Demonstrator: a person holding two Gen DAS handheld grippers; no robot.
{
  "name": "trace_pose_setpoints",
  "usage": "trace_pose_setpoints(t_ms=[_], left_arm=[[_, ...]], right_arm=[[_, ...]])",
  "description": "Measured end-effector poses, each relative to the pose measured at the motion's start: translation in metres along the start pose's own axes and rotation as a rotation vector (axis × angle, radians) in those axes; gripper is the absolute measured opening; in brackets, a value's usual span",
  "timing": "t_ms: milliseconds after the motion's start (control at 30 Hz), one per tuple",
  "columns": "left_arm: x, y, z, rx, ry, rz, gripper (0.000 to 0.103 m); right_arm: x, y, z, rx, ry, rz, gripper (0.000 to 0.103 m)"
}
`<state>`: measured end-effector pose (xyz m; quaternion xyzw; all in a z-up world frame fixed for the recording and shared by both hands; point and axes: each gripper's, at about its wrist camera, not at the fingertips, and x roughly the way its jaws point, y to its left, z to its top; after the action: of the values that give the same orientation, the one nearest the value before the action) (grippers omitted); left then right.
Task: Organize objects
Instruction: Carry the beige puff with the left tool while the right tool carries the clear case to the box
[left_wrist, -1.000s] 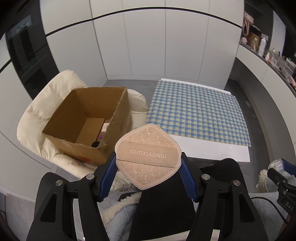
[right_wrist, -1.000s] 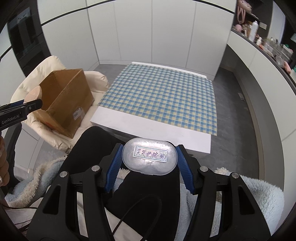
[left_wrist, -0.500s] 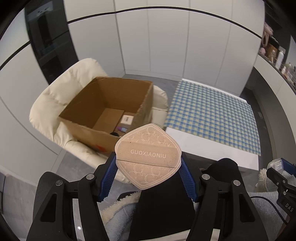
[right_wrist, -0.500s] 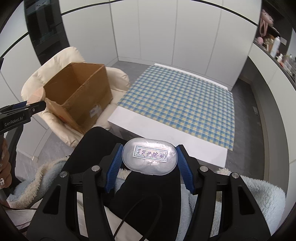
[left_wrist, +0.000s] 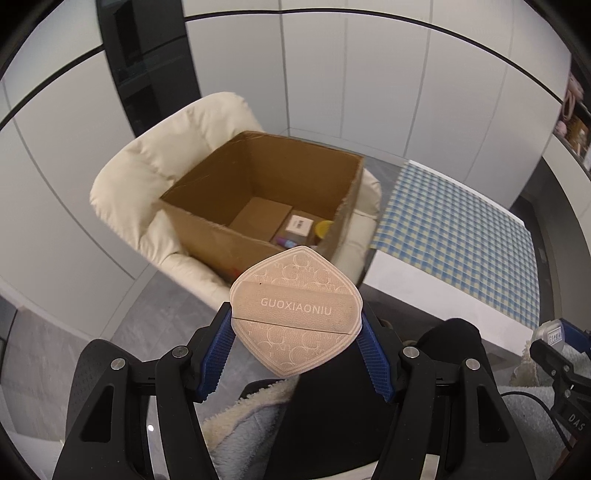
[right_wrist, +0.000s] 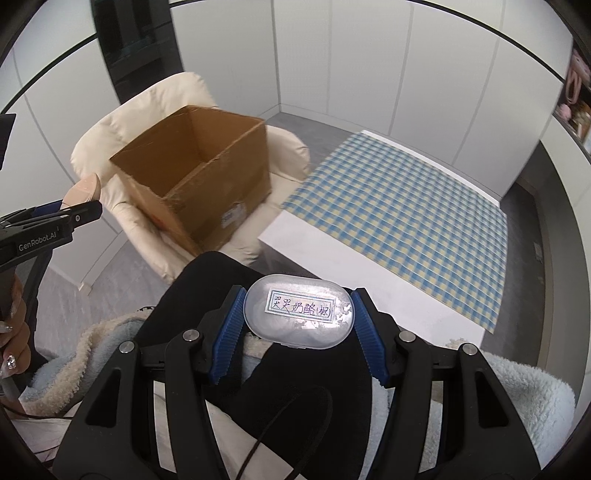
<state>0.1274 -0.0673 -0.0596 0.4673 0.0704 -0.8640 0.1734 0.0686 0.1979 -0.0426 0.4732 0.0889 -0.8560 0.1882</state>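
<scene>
My left gripper (left_wrist: 295, 321) is shut on a tan diamond-shaped case (left_wrist: 295, 312) marked GUOXIAONIU, held in the air short of an open cardboard box (left_wrist: 207, 225). The box sits on a cream armchair (left_wrist: 162, 158) and holds several small items (left_wrist: 299, 225). My right gripper (right_wrist: 297, 317) is shut on a clear oval case (right_wrist: 299, 314) with a handwritten label, held above my lap. The box (right_wrist: 207, 184) stands ahead and to its left in the right wrist view. The left gripper (right_wrist: 55, 218) with the tan case shows at that view's left edge.
A low white table with a blue-and-yellow checked cloth (right_wrist: 399, 214) stands right of the armchair (right_wrist: 122, 122). White cabinet walls (left_wrist: 369, 74) and a dark panel (left_wrist: 140, 62) stand behind. My legs and a fluffy blue robe (right_wrist: 517, 398) fill the foreground.
Both views have swung left; the box and armchair now sit nearer the centre and closer. The box's contents show more fully. Both grippers still hold their cases.
</scene>
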Motion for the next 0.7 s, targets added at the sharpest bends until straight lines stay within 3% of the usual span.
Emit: trace_pose_setpoints(t_ms=[467, 700], left_arm=[[0.026, 0.017, 0.005, -0.052, 0.058, -0.007, 0.065], [0.035, 0.021, 0.028, -0.046, 0.051, 0.016, 0.065]], right_arm=[[0.034, 0.028, 0.017, -0.049, 0.050, 0.046, 0.061], [0.052, 0.043, 0.048, -0.076, 0.040, 0.081, 0.061]])
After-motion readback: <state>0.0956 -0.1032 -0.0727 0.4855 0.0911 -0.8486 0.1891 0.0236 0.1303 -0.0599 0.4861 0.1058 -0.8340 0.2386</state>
